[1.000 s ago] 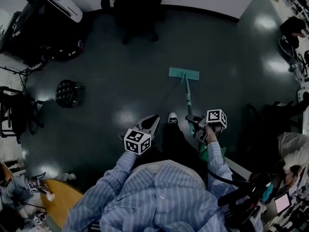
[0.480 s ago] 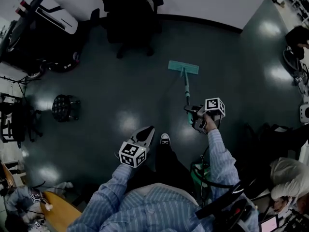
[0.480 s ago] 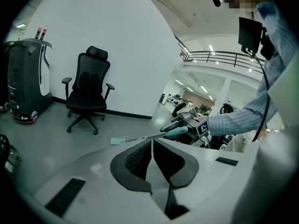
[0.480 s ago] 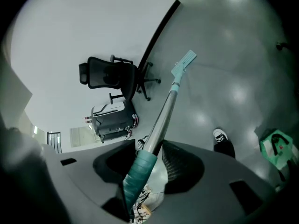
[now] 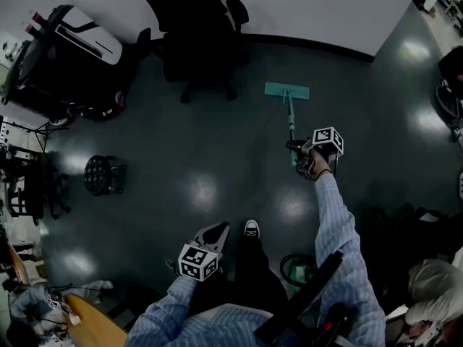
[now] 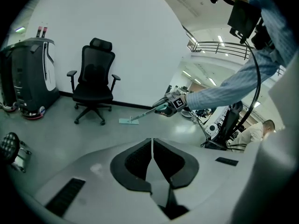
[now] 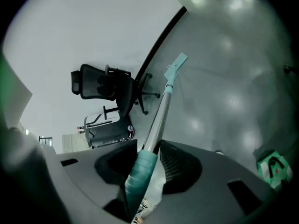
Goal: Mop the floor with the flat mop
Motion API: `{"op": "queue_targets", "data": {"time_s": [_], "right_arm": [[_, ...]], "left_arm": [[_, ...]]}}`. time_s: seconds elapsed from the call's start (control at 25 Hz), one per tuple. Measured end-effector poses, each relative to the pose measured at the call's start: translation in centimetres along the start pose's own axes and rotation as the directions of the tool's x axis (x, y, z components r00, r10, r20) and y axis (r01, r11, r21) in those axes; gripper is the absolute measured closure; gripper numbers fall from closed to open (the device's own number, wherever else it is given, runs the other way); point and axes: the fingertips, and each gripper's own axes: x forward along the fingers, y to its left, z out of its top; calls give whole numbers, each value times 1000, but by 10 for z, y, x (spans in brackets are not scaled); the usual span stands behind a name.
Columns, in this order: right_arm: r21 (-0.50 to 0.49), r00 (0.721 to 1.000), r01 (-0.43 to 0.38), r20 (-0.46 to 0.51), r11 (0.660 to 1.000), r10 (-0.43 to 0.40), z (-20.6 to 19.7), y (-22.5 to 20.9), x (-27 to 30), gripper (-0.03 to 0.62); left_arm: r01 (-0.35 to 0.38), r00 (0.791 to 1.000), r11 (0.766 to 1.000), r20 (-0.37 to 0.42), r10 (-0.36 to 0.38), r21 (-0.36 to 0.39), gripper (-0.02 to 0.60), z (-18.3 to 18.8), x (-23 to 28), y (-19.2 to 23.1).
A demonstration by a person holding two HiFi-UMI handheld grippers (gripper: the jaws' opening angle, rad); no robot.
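One tool matters: the flat mop point(image 5: 286, 90), its teal head lying flat on the floor point(image 5: 217, 143) close to the wall's dark baseboard, just right of the office chair point(image 5: 195, 42) and well out ahead of you. Its shaft runs straight back to your right tongs point(image 5: 296, 152), which are clamped on the teal grip sleeve where it meets the bare metal tube; the right gripper view shows that sleeve wedged between the jaws point(image 7: 149, 160). Your left tongs point(image 5: 217, 231) hang low beside your shoe, jaws pressed together with nothing between them point(image 6: 152, 146). Judgement on handling: light and stiff along the shaft, but long, so a single hold works as a lever and the head will want to twist or lift at one edge. The smooth metal looks slippery; the sleeve likely gives better purchase, so keep the hold there. A second hold with the left tongs higher up the handle would likely steady the stroke. One container: a green bucket point(image 5: 299, 269) sits on the floor just right of your legs, well apart from the mop head; what it holds cannot be made out.
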Motion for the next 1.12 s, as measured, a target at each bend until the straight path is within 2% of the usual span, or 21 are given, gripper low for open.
{"op": "queue_targets", "data": {"time_s": [0.12,0.24,0.48,0.6,0.8,0.96,1.12], "right_arm": [[22,999,19,32,1000,-20,32,4,6,445],[66,997,31,62,997,-35,55,6,6,457],[46,995,83,59,995,-86,42,6,1,464],[40,994,92,51,995,-94,18,-1,-9,464],[55,994,91,49,994,-94,-44,-22,-24,464],[78,995,87,51,993,-91,-100,-40,-33,464],[91,995,85,51,992,-90,-159,-59,-39,464]], "left_arm": [[-32,999,998,-13,31,-45,566,-8,-2,9],[-30,999,998,-18,29,-63,566,-12,0,12],[-8,1000,998,-16,7,-67,566,-9,4,12],[14,1000,998,12,-13,-54,566,2,2,9],[33,998,999,48,-32,-26,566,4,-16,11],[61,997,998,56,-60,-2,566,-9,-36,12],[94,995,994,27,-96,57,566,-35,-64,10]]}}
